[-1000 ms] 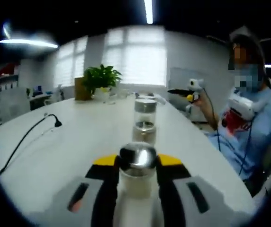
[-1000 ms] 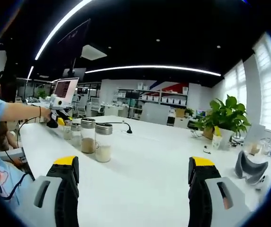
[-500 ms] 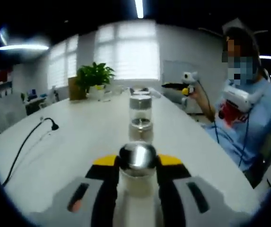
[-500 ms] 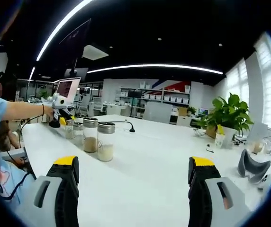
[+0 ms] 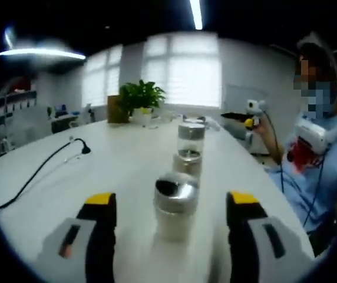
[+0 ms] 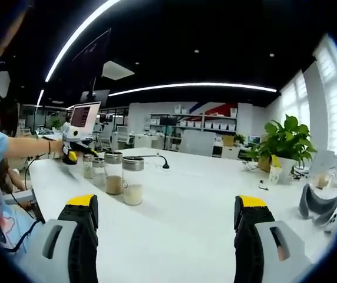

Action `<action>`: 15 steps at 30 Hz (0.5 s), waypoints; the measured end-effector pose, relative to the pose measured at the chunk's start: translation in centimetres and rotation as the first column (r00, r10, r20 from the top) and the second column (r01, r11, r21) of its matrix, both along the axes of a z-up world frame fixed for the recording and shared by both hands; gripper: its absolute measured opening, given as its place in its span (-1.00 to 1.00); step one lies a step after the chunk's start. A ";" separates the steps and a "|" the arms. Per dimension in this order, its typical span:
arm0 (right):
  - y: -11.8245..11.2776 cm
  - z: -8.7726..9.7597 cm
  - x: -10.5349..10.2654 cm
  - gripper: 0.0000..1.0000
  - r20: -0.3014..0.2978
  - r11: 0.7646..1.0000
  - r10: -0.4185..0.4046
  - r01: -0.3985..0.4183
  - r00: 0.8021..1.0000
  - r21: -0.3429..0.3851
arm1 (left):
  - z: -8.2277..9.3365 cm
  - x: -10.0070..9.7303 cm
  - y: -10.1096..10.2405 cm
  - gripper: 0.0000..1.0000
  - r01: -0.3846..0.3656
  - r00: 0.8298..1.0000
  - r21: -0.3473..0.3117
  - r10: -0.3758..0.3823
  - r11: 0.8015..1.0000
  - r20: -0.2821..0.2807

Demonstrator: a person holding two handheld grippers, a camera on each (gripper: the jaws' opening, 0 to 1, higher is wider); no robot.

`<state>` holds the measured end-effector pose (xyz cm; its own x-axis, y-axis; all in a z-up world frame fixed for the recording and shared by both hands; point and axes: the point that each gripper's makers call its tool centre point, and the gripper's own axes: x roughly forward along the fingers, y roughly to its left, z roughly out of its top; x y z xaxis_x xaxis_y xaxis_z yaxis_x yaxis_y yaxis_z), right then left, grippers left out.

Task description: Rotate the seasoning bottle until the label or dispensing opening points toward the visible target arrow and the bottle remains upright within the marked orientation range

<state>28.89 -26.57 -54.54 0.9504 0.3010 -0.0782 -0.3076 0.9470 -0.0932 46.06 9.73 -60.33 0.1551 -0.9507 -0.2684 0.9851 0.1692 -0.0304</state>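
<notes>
in the left gripper view, a black cable (image 5: 36, 174) trails over the white table (image 5: 115, 165) well to the left of the seasoning bottle (image 5: 175, 203), and a potted plant (image 5: 140, 97) stands at the table's far end beyond it. the left gripper (image 5: 171, 221) has its jaws spread wide, one on each side of the seasoning bottle and touching neither side. the bottle stands upright on the table between them, steel cap on top, pale contents below. just behind it, more jars (image 5: 190, 144) stand in a line. right of the bottle, a person in a blue top (image 5: 324, 171) holds the other gripper up.

in the right gripper view, the same bottles stand upright in a row (image 6: 114, 174) on the table's left part, and the right gripper (image 6: 165, 221) is released, jaws wide over bare tabletop.
</notes>
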 end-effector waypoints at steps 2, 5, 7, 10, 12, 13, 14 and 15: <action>-0.2 0.0 0.0 0.99 -0.003 1.000 -0.008 0.008 1.000 0.001 | 0.9 -0.8 -0.2 0.65 -0.028 1.000 -0.081 0.029 0.996 0.005; -0.4 -0.1 0.0 0.99 -0.006 1.000 -0.019 0.018 1.000 -0.002 | 1.2 -1.7 -0.6 0.86 -0.097 0.994 -0.101 0.102 0.990 0.041; -0.4 -0.1 0.0 0.99 -0.007 1.000 -0.019 0.019 1.000 0.002 | 0.3 -2.1 -0.7 0.95 -0.161 0.984 -0.035 0.163 0.986 0.077; -0.4 -0.2 0.1 0.99 -0.011 0.999 -0.025 0.026 1.000 0.020 | 0.3 -2.5 -1.2 1.00 -0.255 0.965 -0.054 0.258 0.965 0.049; -0.9 -0.2 0.3 0.99 -0.011 0.997 -0.044 0.045 0.999 0.058 | 0.3 -3.1 -1.4 1.00 -0.288 0.952 -0.050 0.292 0.956 0.092; -1.1 -0.3 0.3 0.99 -0.015 0.996 -0.050 0.051 0.999 0.068 | 0.4 -3.1 -1.3 1.00 -0.324 0.938 -0.052 0.327 0.945 0.111; -1.2 -0.3 0.2 0.99 -0.016 0.996 -0.053 0.054 0.998 0.071 | 0.7 -3.0 -1.2 0.98 -0.350 0.928 -0.071 0.356 0.934 0.109; -1.4 -0.3 0.2 0.99 -0.017 0.995 -0.061 0.062 0.998 0.076 | 0.7 -3.1 -1.0 0.95 -0.381 0.918 -0.081 0.387 0.921 0.081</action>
<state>29.12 -28.01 -54.86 0.9662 0.2478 -0.0711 -0.2495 0.9683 -0.0152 42.97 8.74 -59.61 0.5331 -0.8274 -0.1767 0.8436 0.5358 0.0363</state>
